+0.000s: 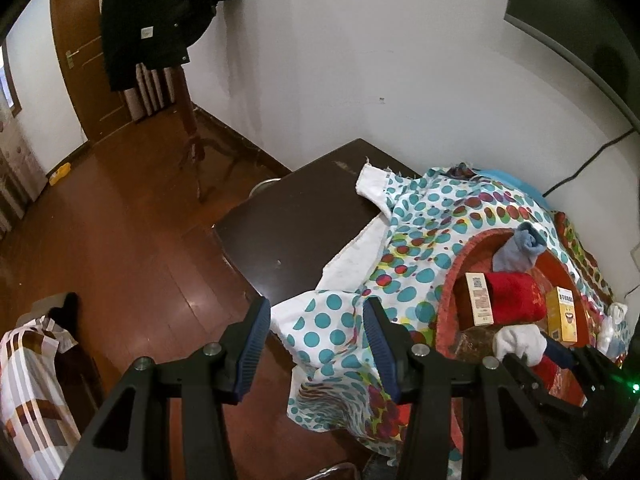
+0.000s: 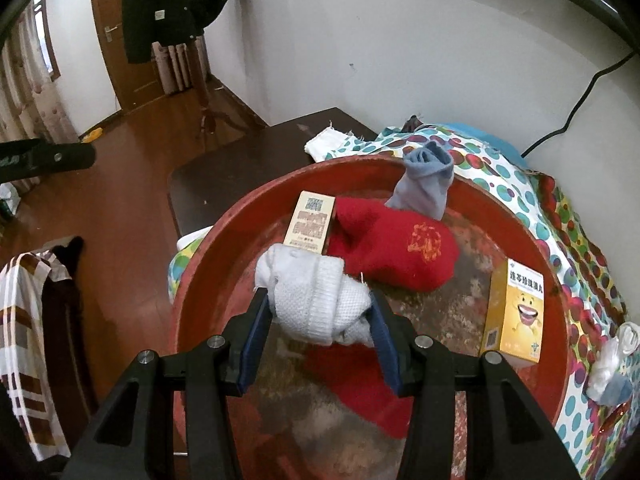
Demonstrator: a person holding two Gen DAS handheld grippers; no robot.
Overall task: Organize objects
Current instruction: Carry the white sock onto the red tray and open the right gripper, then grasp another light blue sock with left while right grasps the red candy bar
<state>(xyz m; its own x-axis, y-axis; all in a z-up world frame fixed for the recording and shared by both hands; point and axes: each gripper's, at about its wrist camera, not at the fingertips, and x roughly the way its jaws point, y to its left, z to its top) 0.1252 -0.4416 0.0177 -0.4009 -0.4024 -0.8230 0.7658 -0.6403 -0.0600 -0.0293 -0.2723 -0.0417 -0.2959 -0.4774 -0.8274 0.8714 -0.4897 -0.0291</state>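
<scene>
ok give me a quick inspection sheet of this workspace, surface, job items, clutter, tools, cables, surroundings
surface: dark wooden table, partly covered by a polka-dot cloth
job's things: red basin on the cloth holds a red sock, a blue-grey sock, a tan box and a yellow box
clutter: white bundle on the cloth beside the basin, to its right
grippers: left tool open and empty above the table edge; right tool shut on a white sock over the basin
cables: black cable down the wall behind the table
surroundings: wood floor, brown door, dark coat hanging, striped cloth at lower left
</scene>
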